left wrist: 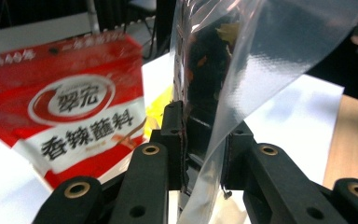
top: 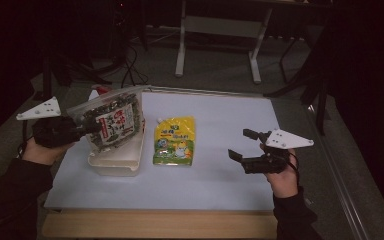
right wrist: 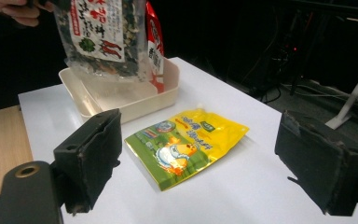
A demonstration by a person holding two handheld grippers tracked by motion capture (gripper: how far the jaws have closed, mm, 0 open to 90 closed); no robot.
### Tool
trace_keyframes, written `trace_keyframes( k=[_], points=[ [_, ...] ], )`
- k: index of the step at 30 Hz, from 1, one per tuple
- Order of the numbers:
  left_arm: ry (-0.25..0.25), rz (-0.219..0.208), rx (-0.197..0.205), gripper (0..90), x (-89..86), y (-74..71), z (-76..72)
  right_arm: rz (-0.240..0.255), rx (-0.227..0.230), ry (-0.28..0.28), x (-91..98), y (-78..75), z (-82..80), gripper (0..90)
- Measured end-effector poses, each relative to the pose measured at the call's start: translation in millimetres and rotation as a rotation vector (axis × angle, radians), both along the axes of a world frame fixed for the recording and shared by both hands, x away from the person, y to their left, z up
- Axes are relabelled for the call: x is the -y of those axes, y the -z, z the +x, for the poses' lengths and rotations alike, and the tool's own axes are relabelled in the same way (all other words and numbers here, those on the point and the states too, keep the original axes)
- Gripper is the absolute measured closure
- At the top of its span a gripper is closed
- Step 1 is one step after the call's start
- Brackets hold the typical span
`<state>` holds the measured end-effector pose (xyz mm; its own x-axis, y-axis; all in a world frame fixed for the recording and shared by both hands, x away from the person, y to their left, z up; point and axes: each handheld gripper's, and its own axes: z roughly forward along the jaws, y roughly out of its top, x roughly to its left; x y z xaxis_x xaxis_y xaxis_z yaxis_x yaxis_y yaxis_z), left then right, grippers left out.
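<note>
Left gripper (top: 92, 126) clamped shut, raised, right gripper (top: 243, 144) jaws wide apart, low

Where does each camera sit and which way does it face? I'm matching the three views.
High view: above the person's side, looking forward and down on the white table; both forearms and hands show.
Left gripper view: rides the left gripper, along its fingers shut on the clear snack bag.
Right gripper view: rides the right gripper, open fingers toward the yellow pouch.
Shared: high and right gripper views both show pouch and cream tray.

Red packet (right wrist: 154, 44) mostly hidden behind the clear bag (right wrist: 105, 35).
</note>
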<state>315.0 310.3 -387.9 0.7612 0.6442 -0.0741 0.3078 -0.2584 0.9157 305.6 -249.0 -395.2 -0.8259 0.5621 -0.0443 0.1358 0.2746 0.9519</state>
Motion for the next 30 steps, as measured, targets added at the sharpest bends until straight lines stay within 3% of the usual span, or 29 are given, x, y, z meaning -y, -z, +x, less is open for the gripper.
trace_keyframes(
  k=[5, 8, 15, 24, 26, 28, 30],
  points=[
    [-0.001, 0.001, -0.030, 76.6, 0.9, 9.4, 10.4, -0.004, -0.003, 0.000, -0.8, 0.5, 0.4, 14.5],
    [0.011, 0.005, -0.027, 76.7, 2.9, 11.6, 14.8, -0.005, -0.003, -0.002, -0.8, 0.6, 0.1, 14.5],
    [0.002, 0.043, -0.044, 76.6, 4.9, 20.9, 20.7, -0.016, -0.002, -0.003, 0.2, 0.8, -0.8, 14.5],
    [0.006, -0.026, -0.040, 76.5, -4.6, 37.9, 24.8, -0.020, -0.005, -0.010, -0.5, 1.8, -1.4, 14.5],
    [0.007, -0.018, -0.050, 76.5, -4.0, 39.9, 25.6, -0.026, -0.003, -0.012, -1.6, 2.6, -1.2, 14.5],
    [0.010, 0.019, -0.065, 76.5, -0.7, 45.3, 26.5, -0.025, -0.009, -0.015, -2.6, 3.5, -0.9, 14.5],
    [0.009, 0.008, -0.066, 76.5, -1.7, 51.4, 25.9, -0.030, -0.008, -0.018, -3.6, 4.4, -0.7, 14.5]
  ],
)
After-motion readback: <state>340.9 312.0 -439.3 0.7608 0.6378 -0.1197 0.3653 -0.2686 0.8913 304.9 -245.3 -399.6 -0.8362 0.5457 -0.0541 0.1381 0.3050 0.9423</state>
